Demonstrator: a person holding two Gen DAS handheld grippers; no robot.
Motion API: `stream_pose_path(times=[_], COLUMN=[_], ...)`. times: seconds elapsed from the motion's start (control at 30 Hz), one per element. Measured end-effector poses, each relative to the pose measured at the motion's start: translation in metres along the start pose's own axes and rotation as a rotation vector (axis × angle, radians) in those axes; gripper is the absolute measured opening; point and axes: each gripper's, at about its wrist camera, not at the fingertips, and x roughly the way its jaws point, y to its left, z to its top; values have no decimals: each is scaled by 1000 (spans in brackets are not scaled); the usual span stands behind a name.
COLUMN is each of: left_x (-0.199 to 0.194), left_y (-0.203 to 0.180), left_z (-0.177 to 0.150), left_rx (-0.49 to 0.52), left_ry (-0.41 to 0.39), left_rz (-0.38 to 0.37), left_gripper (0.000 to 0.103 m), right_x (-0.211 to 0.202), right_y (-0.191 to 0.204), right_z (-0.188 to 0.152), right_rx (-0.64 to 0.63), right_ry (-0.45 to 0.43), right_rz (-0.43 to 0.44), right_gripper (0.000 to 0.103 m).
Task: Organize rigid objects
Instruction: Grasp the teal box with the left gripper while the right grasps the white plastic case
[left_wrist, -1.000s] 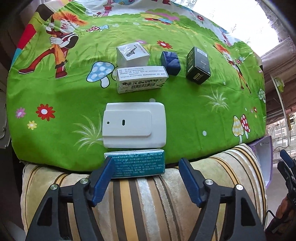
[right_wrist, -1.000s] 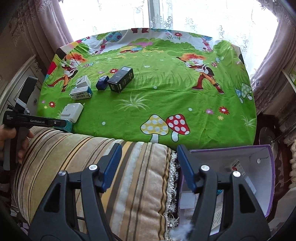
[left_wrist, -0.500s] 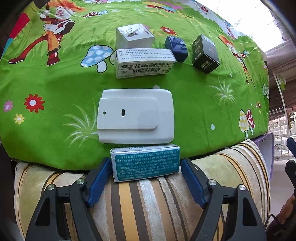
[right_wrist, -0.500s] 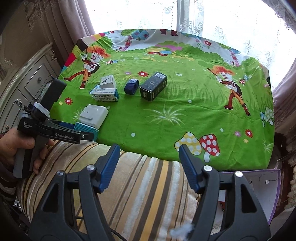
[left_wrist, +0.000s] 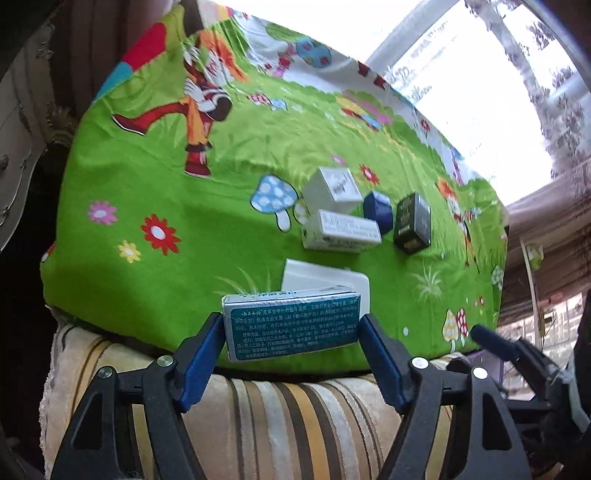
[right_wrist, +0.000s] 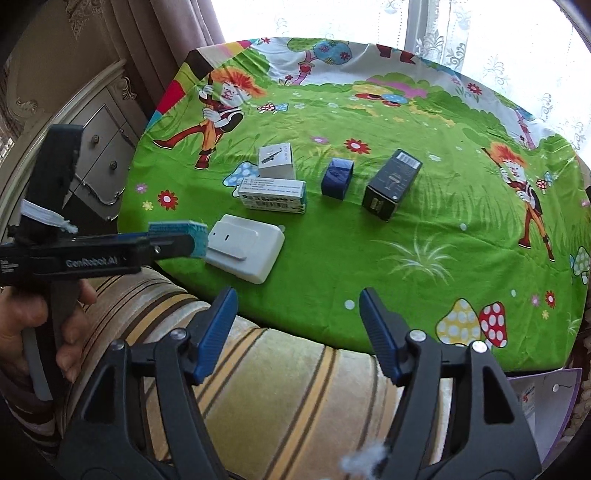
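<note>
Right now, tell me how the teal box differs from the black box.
The teal box is clamped between the left gripper jaws, at the cloth's near edge by the white case; the black box lies free on the green cloth, farther off. The teal box is flat, broad and covered in white print; the black box is blockier and dark. Both are rigid rectangular cartons.
</note>
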Motion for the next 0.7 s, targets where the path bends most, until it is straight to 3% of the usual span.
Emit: stream_pose_path(times=[0.23,0.7], left_x=[-20,-35], left_y=[32,62], left_z=[12,9], left_rx=[-140,-214], left_ry=[-133,-216], left_rz=[3,-32], left_gripper=[74,74], right_x=[46,98], right_y=[32,55], right_z=[22,46], right_rx=[42,194], right_ry=[83,151], right_rz=[8,-97], right_gripper=[73,86])
